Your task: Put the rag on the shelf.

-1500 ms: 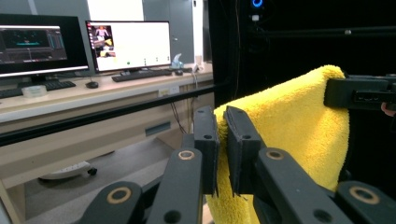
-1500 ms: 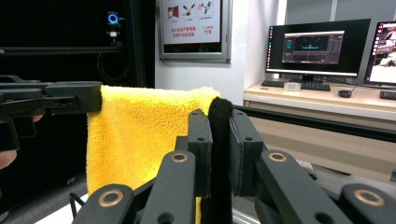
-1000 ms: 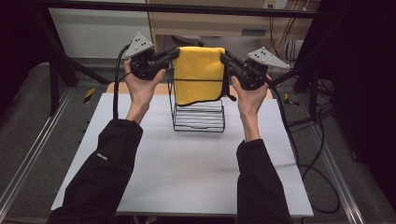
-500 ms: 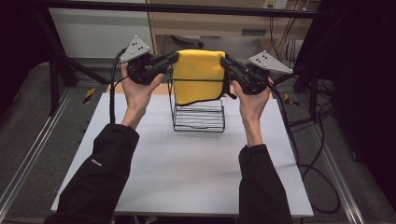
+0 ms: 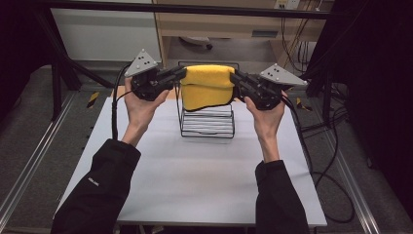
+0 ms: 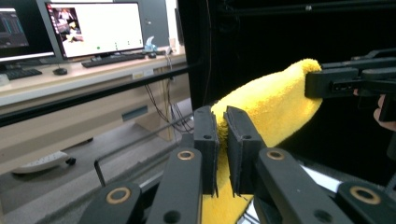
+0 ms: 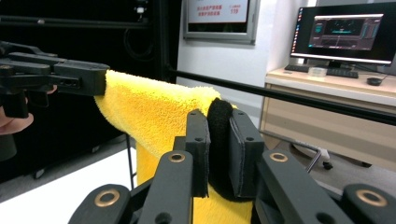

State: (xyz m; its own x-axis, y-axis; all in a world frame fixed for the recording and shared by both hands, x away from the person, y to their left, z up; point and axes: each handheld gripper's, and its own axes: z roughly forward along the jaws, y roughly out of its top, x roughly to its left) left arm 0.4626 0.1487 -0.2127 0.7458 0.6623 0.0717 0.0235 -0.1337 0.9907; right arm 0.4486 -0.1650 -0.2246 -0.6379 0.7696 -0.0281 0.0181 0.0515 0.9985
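Both grippers pinch the yellow towel [image 5: 207, 87], one at each end. Left gripper [image 5: 179, 74] is clamped on the towel's left edge, right gripper [image 5: 235, 78] on its right edge, towel stretched level between them and folded over so the lower half hangs down. Compared with a second ago, both hands have carried the towel slightly further away and a bit lower; it now sits over the top of the black wire rack [image 5: 207, 124], which stands on the white counter [image 5: 195, 180] directly below and between the grippers. Grip unchanged on both sides. Judgement: the towel is being lowered to drape over the rack's top wire; release not yet done.

Left gripper view: jaws closed on a fold of towel [image 6: 261, 112], cloth squeezed thin between pads, the right gripper [image 6: 327, 81] seen at far end biting the other corner. Right gripper view: jaws hold a dark pad or towel edge plus yellow cloth [image 7: 154, 112], with the left gripper [image 7: 95, 78] beyond; a rack wire shows under the cloth. High view alone shows towel-to-rack alignment; contact with rack can't be told.
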